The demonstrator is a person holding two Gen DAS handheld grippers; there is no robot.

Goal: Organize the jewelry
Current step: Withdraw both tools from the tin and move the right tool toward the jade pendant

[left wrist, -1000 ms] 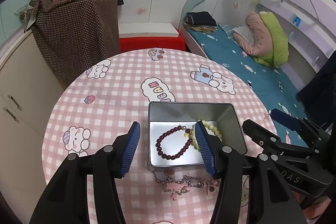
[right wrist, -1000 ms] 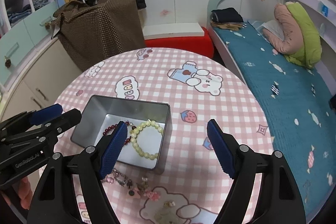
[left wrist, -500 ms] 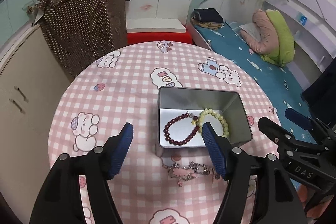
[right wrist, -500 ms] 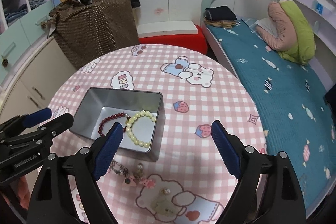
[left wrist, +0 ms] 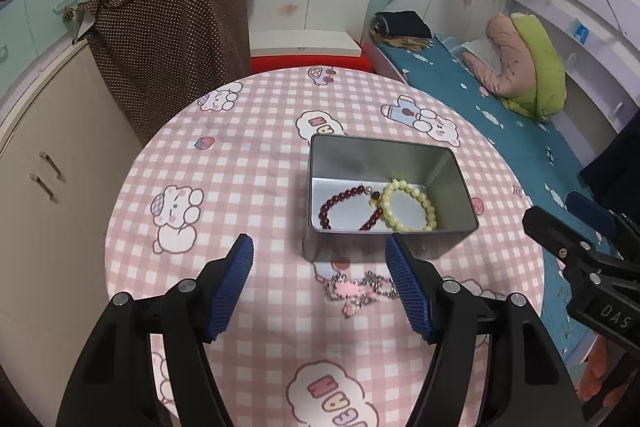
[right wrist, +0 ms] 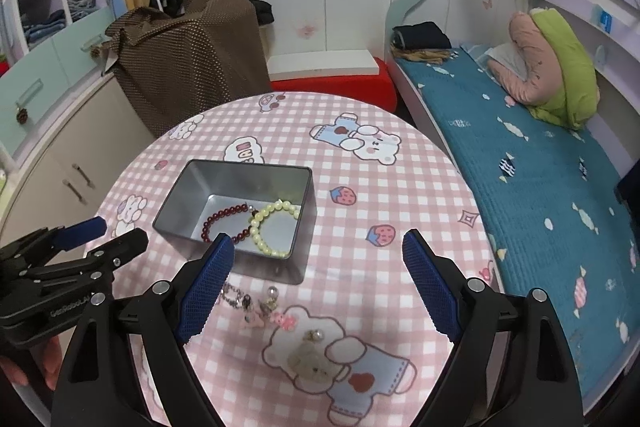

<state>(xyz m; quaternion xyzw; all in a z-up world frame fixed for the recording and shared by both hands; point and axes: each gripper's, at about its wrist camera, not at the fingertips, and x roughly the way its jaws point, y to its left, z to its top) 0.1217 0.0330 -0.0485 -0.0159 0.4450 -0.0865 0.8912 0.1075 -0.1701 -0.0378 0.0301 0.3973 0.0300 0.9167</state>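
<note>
A grey metal tin (left wrist: 372,157) (right wrist: 224,179) stands on the round pink-checked table (left wrist: 248,163) (right wrist: 400,195). Inside it lie a dark red bead bracelet (left wrist: 344,199) (right wrist: 224,219) and a pale yellow bead bracelet (left wrist: 412,203) (right wrist: 272,227). A pink charm chain (left wrist: 356,289) (right wrist: 256,307) lies on the cloth just in front of the tin, with small earrings (right wrist: 316,335) nearer me. My left gripper (left wrist: 320,259) (right wrist: 100,237) hovers open over the table's near side, nothing between its fingers. My right gripper (right wrist: 318,247) (left wrist: 560,215) is open and empty beside the tin.
A bed (right wrist: 540,163) with a blue cover and a pink-green pillow (right wrist: 552,67) runs along the right. A brown dotted cloth (left wrist: 172,39) covers something behind the table, beside a cabinet (left wrist: 48,163). A red stool (right wrist: 332,83) stands beyond the far edge.
Both grippers have drawn back from the tin and opened wider. The left one, earlier over the tin by the red bracelet, now hangs in front of it.
</note>
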